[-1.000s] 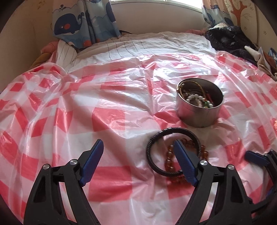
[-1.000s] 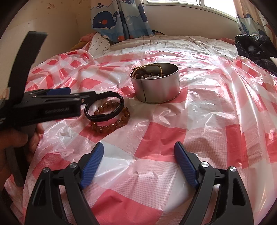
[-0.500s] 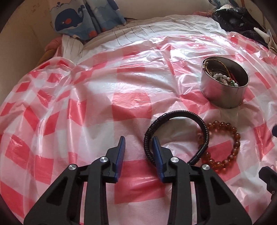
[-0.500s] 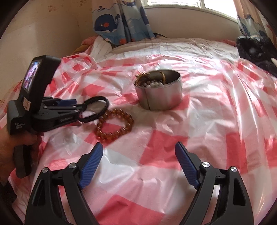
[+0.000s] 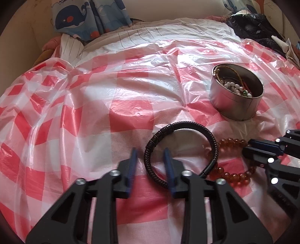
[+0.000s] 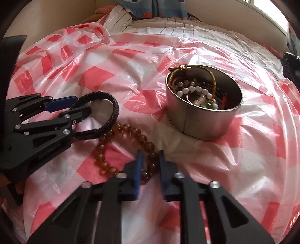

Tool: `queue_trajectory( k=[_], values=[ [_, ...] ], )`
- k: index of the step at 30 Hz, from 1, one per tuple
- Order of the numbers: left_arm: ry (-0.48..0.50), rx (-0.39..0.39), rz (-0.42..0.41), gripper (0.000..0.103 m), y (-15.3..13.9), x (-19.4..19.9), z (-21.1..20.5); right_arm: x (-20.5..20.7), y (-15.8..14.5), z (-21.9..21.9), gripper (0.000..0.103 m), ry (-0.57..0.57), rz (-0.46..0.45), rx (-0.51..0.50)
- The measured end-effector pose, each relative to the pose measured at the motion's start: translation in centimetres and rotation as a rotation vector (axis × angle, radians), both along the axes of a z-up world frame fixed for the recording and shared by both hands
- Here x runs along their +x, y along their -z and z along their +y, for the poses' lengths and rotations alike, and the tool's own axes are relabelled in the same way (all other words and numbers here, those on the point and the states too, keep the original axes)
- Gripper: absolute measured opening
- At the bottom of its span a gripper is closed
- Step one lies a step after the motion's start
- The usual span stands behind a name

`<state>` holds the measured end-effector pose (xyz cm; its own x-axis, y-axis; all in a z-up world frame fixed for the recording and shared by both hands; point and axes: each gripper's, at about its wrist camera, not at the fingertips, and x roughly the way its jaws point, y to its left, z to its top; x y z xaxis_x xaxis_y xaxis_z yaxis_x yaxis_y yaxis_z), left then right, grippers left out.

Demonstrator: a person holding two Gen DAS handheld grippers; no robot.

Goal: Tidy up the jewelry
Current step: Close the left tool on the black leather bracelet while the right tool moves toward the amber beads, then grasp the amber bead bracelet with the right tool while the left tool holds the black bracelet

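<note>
A black braided bracelet (image 5: 187, 124) lies on the red-and-white checked plastic sheet (image 5: 75, 112). My left gripper (image 5: 151, 161) has its jaws partly closed, one on each side of the bracelet's near band, with a gap still visible. An amber bead bracelet (image 6: 131, 131) lies beside it. My right gripper (image 6: 150, 161) straddles the bead bracelet's near edge, jaws narrowed but apart. A round metal tin (image 6: 202, 120) holds pearl beads and cords; it also shows in the left wrist view (image 5: 236, 101).
The sheet covers a bed with a striped white cover (image 5: 159, 30) behind. A whale-print curtain (image 5: 84, 16) hangs at the back left. Dark clothes (image 5: 256, 26) are piled at the back right. The sheet is wrinkled.
Both grippers have moved down and forward onto the bracelets. The right gripper's jaws have narrowed from wide open around the amber beads. The left gripper's jaws stay around the black bracelet.
</note>
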<state>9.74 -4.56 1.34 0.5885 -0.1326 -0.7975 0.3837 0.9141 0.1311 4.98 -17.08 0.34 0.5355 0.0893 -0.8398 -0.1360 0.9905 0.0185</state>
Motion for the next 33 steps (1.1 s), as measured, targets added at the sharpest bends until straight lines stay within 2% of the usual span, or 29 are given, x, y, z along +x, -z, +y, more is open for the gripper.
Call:
queue_trajectory(
  k=[5, 8, 9, 10, 11, 12, 13, 15, 17, 18, 20, 23, 28, 30, 31, 32, 33],
  values=[
    [0.005, -0.049, 0.003, 0.012, -0.7, -0.3, 0.4, -3.6, -1.6, -2.9, 0.012, 0.080, -0.044, 0.051],
    [-0.005, -0.042, 0.007, 0.017, -0.4, 0.0, 0.3, -4.3, -1.8, -4.5, 0.013, 0.117, -0.051, 0.085],
    [-0.005, -0.042, 0.009, 0.024, -0.2, 0.1, 0.2, -4.4, -1.8, -4.7, 0.021, 0.120, -0.053, 0.093],
    [-0.003, -0.042, 0.007, 0.028, -0.1, 0.1, 0.1, -4.3, -1.6, -4.9, 0.039, 0.122, -0.054, 0.097],
    [-0.002, -0.034, 0.005, 0.028, 0.1, 0.1, 0.0, -4.1, -1.5, -5.0, 0.052, 0.124, -0.059, 0.102],
    [0.004, -0.022, 0.001, 0.028, 0.2, 0.0, -0.2, -3.9, -1.4, -5.1, 0.053, 0.121, -0.064, 0.107],
    [0.010, -0.014, 0.000, 0.024, 0.3, 0.0, -0.4, -3.7, -1.3, -5.0, 0.053, 0.114, -0.065, 0.106],
    [0.018, 0.000, -0.014, 0.010, 0.2, -0.2, -0.6, -3.3, -0.7, -4.6, 0.050, 0.096, -0.056, 0.087],
    [0.028, -0.026, -0.017, 0.008, -0.3, -0.6, -0.4, -3.1, -0.4, -4.0, 0.017, 0.078, -0.039, 0.052],
    [0.035, -0.064, -0.008, 0.008, -0.8, -0.9, -0.2, -3.3, -0.4, -4.0, 0.012, 0.077, -0.038, 0.044],
    [0.058, -0.142, 0.019, 0.008, -1.7, -1.4, 0.1, -3.9, -0.7, -4.7, 0.012, 0.082, -0.038, 0.094],
    [0.095, -0.207, 0.043, 0.008, -2.5, -2.3, 0.3, -6.0, -2.2, -5.7, 0.012, 0.111, -0.081, 0.138],
    [0.090, -0.141, 0.087, 0.009, -0.6, -2.3, -0.2, -7.5, -2.5, -6.7, 0.013, 0.133, -0.077, 0.149],
    [0.088, -0.112, 0.074, 0.009, -0.3, -2.5, -0.4, -7.3, -2.1, -6.9, 0.026, 0.141, -0.065, 0.160],
    [0.087, -0.101, 0.067, 0.012, -0.3, -2.5, -0.5, -7.2, -2.2, -6.9, 0.050, 0.141, -0.070, 0.157],
    [0.087, -0.091, 0.060, 0.015, -0.2, -2.5, -0.6, -7.3, -2.4, -6.8, 0.058, 0.144, -0.087, 0.142],
    [0.087, -0.085, 0.056, 0.021, -0.2, -2.5, -0.6, -7.3, -2.6, -6.6, 0.058, 0.137, -0.101, 0.130]
  ],
)
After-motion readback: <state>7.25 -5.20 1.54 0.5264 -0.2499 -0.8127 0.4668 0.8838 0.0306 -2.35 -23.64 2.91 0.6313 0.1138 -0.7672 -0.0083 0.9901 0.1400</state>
